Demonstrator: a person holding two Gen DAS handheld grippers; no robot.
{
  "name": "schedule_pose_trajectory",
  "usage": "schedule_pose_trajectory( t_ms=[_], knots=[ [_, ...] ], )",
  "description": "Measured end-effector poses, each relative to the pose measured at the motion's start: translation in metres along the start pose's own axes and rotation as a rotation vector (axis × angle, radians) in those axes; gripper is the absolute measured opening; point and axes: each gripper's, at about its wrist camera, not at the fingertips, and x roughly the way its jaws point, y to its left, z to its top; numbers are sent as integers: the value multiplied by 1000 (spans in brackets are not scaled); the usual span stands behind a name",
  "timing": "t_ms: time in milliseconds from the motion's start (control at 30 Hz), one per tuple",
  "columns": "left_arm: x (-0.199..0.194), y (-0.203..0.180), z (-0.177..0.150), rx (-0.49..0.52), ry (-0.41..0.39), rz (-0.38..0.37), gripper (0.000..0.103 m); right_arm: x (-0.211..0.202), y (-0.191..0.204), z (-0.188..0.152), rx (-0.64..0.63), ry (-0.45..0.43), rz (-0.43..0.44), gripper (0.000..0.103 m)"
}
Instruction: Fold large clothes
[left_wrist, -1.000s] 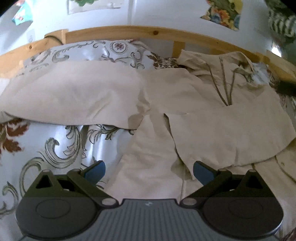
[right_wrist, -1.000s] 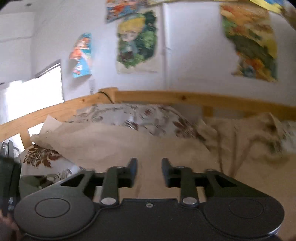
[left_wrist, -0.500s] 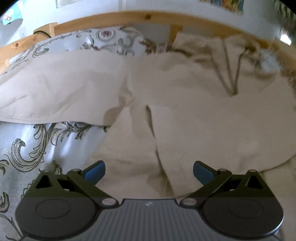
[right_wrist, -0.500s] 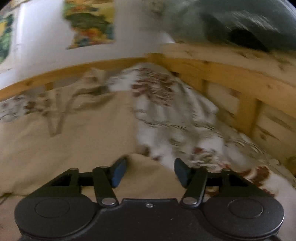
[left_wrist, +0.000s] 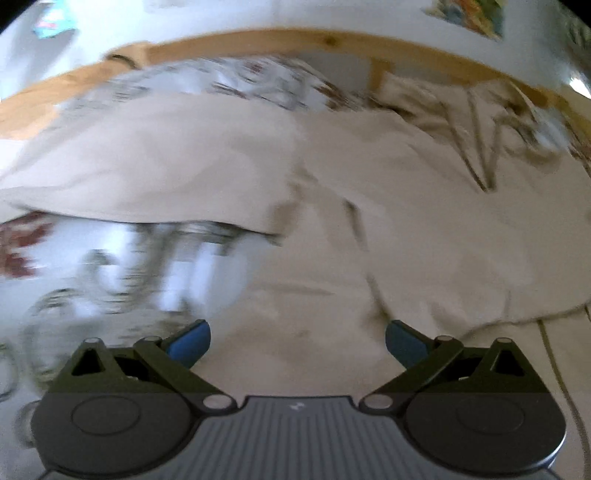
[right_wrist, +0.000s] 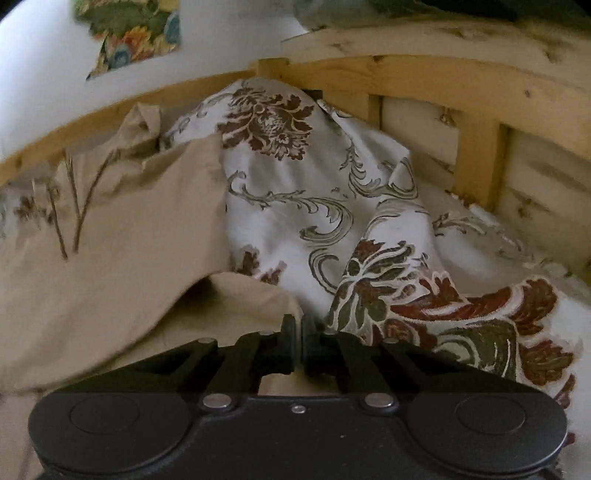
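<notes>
Floral-patterned bedspread is lying bunched against wooden bed frame. Frame rail is curving along white wall. Colourful poster is hanging on wall.

Ahead of the left gripper, whose fingers stand wide apart, the beige garment lies low and flat, leaving open room above it up to the wooden bed rail at the far side. The right gripper is hemmed in: a mound of patterned bedding rises just ahead, with wooden slats close behind to its right.
</notes>
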Motion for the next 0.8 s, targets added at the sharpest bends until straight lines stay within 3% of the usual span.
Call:
schedule_pose_trajectory(
  t_ms=[33,100,133,200,233,300,367,500,600,700,800],
  knots=[
    [-7,13,0,-25,-11,17,102,-5,7,-1,-24,-18,-11,6],
    [-17,37,3,-58,-30,19,102,-14,18,-1,-53,-50,25,30],
    [-23,52,5,-81,-49,32,102,-18,20,0,-57,-68,61,35],
    [-31,80,12,-141,-85,91,102,-24,31,4,-77,-102,118,51],
    [-34,96,17,-186,-96,132,102,-28,35,3,-89,-118,138,55],
    [-38,128,29,-279,-114,187,102,-33,40,2,-85,-140,196,78],
    [-43,158,45,-363,-142,245,102,-30,46,3,-78,-140,230,89],
    [-41,212,74,-565,-184,330,102,-33,57,-2,-87,-163,255,101],
    [-32,239,82,-691,-198,370,102,-33,59,-3,-50,-183,274,102],
    [-21,253,84,-786,-180,387,92,-29,65,-6,-64,-185,262,102],
    [-12,254,87,-822,-159,466,79,-25,69,-10,-93,-185,248,102]
  ],
)
